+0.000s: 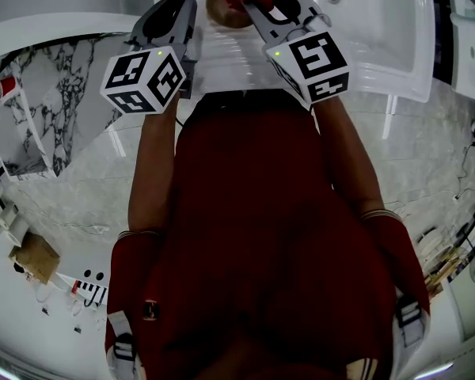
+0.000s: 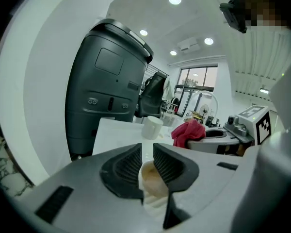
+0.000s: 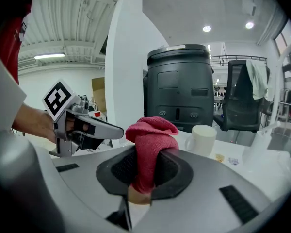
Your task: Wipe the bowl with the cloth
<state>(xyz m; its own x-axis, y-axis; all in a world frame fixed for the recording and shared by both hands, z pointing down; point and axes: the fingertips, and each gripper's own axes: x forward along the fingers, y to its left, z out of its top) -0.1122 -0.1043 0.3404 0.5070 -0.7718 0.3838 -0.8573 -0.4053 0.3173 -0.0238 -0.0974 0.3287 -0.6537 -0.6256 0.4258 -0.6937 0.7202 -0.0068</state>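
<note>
Up close, the fingers (image 2: 126, 166) of the left gripper (image 2: 147, 152) are narrowed onto the rim of the tan bowl (image 2: 153, 178), pinching it. The right gripper (image 3: 145, 157) is clamped on a bunched red cloth (image 3: 150, 130), whose loose end pokes out past the tips. Both meet over the white counter (image 1: 380, 38), with a white mug (image 3: 201, 139) beyond. Whether the bowl rests on the counter cannot be told. Wiping well likely means pressing the loose end inside the bowl and sweeping round while the left grip holds firm.
</note>
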